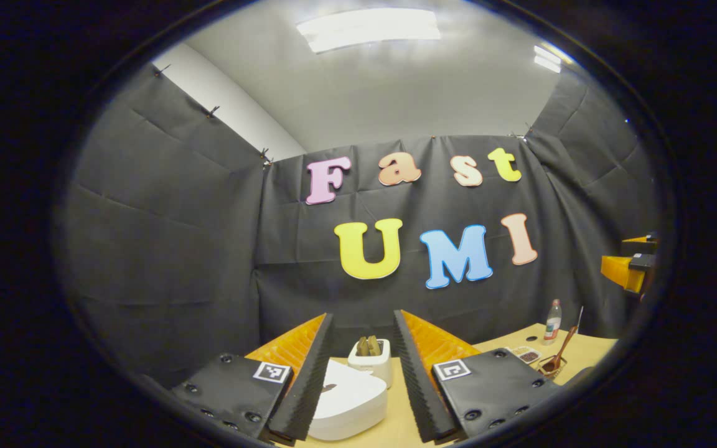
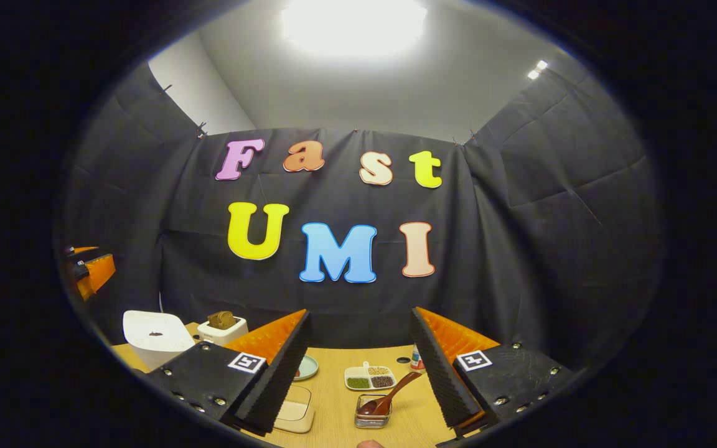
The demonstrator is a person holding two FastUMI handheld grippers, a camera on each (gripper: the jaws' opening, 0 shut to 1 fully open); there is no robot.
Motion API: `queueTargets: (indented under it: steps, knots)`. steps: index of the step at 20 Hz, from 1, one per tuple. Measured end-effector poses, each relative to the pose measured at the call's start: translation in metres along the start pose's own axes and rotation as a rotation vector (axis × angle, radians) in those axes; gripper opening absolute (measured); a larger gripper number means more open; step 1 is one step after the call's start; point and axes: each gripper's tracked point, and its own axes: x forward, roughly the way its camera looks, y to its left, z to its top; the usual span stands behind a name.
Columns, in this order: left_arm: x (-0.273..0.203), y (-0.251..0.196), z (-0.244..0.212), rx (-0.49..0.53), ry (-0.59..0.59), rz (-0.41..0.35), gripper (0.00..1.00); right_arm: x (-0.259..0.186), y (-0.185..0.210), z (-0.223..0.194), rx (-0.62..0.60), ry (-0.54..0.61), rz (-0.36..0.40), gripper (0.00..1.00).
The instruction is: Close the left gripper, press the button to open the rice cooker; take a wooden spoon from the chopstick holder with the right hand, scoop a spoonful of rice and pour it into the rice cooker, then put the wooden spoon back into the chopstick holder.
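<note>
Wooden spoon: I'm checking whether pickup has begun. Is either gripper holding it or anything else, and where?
Nothing is held. Both grippers' jaws stand open and empty; the wooden spoon rests in the chopstick holder.

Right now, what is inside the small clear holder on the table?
A wooden spoon stands tilted in the clear holder, bowl down, handle leaning out toward the right. The holder's bottom under the spoon's bowl is covered.

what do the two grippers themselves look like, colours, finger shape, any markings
Both match. The left gripper has two orange ribbed fingers faced with black sawtooth pads, on black screwed plates that each carry a small square black-and-white marker tag. The right gripper has the same orange fingers, black pads and tags.
</note>
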Motion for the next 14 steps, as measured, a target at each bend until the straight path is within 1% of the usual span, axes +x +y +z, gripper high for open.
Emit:
queueTargets:
  steps: [1,2,4,5,6,7,8,9,10,11,14]
  knots:
    - [0.002,0.002,0.0,0.0,-0.001,-0.002,0.62,0.001,0.002,0.0,-0.001,-0.002,0.002,0.95]
    - [0.002,0.001,-0.001,-0.004,0.003,-0.012,0.48,0.0,0.004,0.0,-0.001,-0.004,0.003,0.95]
    - [0.002,-0.001,-0.004,-0.012,0.014,-0.024,0.41,0.0,0.006,0.001,-0.003,-0.007,0.006,0.96]
    - [0.003,-0.001,-0.005,-0.017,0.017,-0.039,0.41,-0.001,0.007,0.001,-0.006,-0.009,0.007,0.96]
    - [0.004,0.008,-0.004,-0.011,0.011,-0.007,0.3,0.0,0.008,0.001,-0.009,-0.009,0.009,0.96]
    - [0.003,0.014,-0.007,-0.019,0.013,0.009,0.2,0.0,0.01,0.001,-0.013,-0.009,0.009,0.96]
    - [0.005,0.013,-0.008,-0.036,0.02,-0.003,0.09,0.0,0.011,0.001,-0.015,-0.01,0.008,0.96]
    - [0.005,0.017,-0.01,-0.044,0.03,0.03,0.02,0.0,0.012,0.002,-0.016,-0.01,0.008,0.95]
    - [0.004,0.024,-0.021,-0.066,0.055,0.03,0.11,-0.001,0.013,0.002,-0.016,-0.01,0.006,0.95]
    - [0.004,0.025,-0.029,-0.091,0.086,0.018,0.06,-0.002,0.014,0.005,-0.012,-0.016,0.002,0.95]
    - [0.013,0.026,-0.041,-0.148,0.121,-0.015,0.08,-0.003,0.019,0.009,-0.001,-0.028,-0.003,0.95]
